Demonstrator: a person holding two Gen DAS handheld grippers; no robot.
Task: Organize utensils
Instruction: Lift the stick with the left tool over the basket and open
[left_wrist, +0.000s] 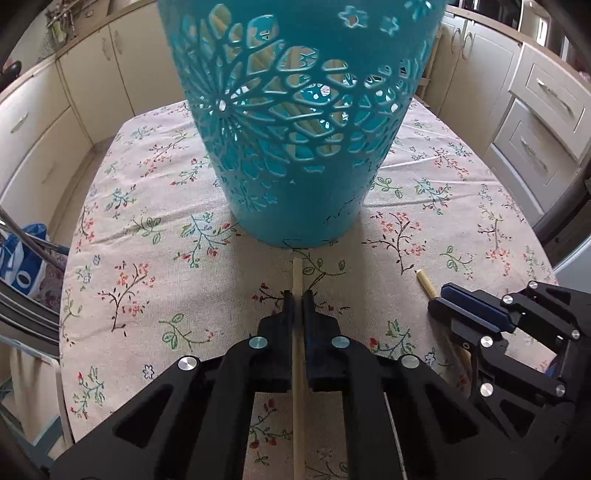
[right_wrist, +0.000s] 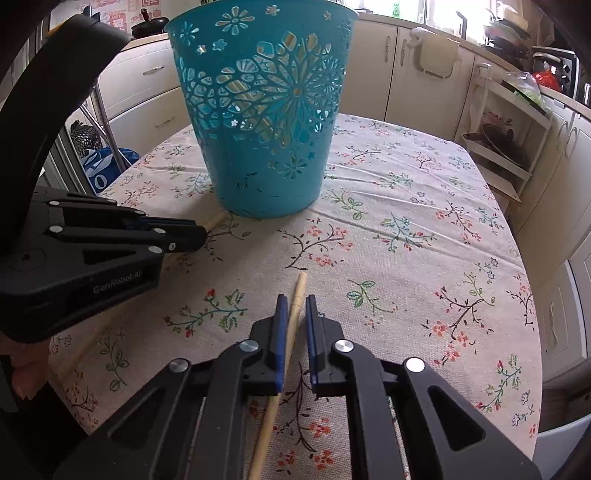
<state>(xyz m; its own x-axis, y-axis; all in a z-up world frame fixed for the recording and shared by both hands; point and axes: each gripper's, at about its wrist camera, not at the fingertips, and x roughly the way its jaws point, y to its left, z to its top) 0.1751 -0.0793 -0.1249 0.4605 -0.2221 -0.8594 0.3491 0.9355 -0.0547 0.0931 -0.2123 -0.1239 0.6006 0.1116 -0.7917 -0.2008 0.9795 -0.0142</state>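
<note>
Both claws are pinching: left gripper one chopstick, right gripper another chopstick. Light, stiff, smooth sticks probably slip; grip near middle.

Glossy teal plastic basket, matt woven floral tablecloth, pale wooden chopsticks.

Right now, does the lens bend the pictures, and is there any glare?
Left wrist view: strong fisheye, the cupboards curve and the corners go dark. Right wrist view: the same bending, the window is glaring white, and the basket stays sharp.
</note>
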